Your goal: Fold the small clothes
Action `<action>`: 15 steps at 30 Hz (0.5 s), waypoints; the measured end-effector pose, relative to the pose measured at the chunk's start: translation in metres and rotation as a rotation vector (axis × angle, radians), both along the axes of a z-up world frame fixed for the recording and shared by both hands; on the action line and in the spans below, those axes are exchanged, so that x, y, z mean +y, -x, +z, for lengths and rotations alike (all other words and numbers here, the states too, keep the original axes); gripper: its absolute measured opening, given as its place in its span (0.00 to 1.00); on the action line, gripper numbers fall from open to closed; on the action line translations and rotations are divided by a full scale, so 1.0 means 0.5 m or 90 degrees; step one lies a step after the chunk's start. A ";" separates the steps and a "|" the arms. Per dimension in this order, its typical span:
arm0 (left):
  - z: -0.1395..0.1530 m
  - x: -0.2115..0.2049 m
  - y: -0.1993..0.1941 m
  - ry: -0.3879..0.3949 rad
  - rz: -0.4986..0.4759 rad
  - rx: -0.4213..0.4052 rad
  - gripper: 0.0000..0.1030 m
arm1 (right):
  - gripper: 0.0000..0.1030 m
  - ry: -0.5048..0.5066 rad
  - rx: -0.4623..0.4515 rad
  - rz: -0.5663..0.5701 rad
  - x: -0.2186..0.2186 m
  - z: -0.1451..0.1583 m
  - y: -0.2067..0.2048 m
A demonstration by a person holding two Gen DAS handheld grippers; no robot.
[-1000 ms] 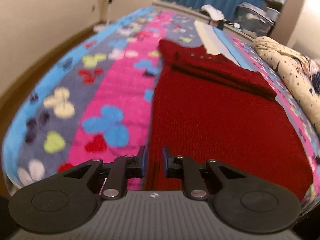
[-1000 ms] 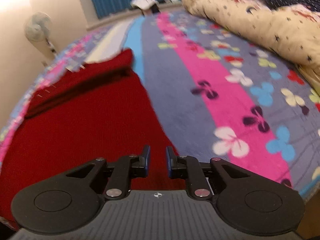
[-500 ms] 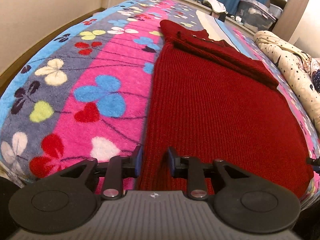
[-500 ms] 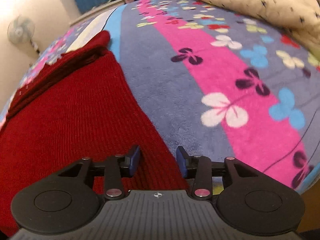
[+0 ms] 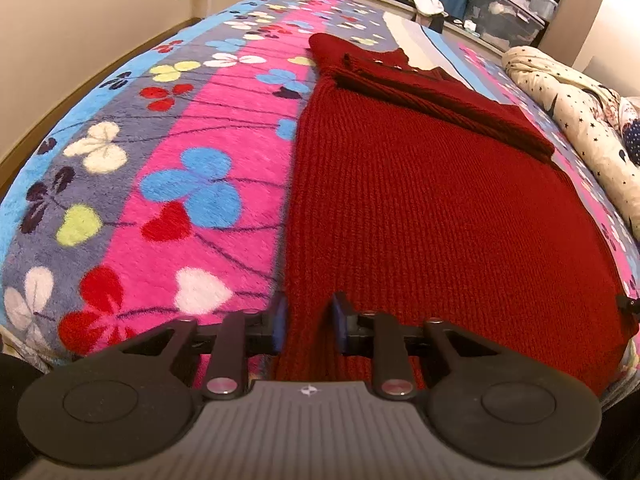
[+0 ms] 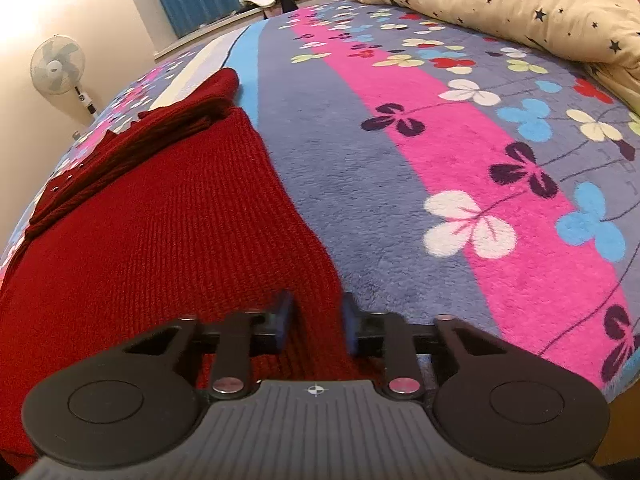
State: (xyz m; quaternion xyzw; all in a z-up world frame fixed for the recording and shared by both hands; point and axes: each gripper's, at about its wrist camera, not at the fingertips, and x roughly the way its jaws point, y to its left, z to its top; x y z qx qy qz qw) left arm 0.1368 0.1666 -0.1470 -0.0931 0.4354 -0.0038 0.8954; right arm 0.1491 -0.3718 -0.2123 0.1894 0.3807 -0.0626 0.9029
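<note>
We carry two matching hand-held tools. Our left claw (image 5: 307, 322) has two short black fingers (image 5: 347, 326) faced with blue pads on their inner sides. Each finger joins a flat black linkage arm, pinned by a shiny round silver screw. Outside the arms sit two large matte black discs, each with a faint raised circle. Between them lies a grey ribbed plate bearing a small white crosshair mark at its front edge. Our right claw (image 6: 316, 322) looks the same: black fingers (image 6: 281, 320), blue pads, silver screws, twin black discs and the grey ribbed plate with its crosshair.
</note>
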 end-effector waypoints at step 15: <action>0.003 -0.010 0.021 -0.015 -0.004 0.005 0.17 | 0.17 -0.005 0.021 0.026 0.021 0.015 0.013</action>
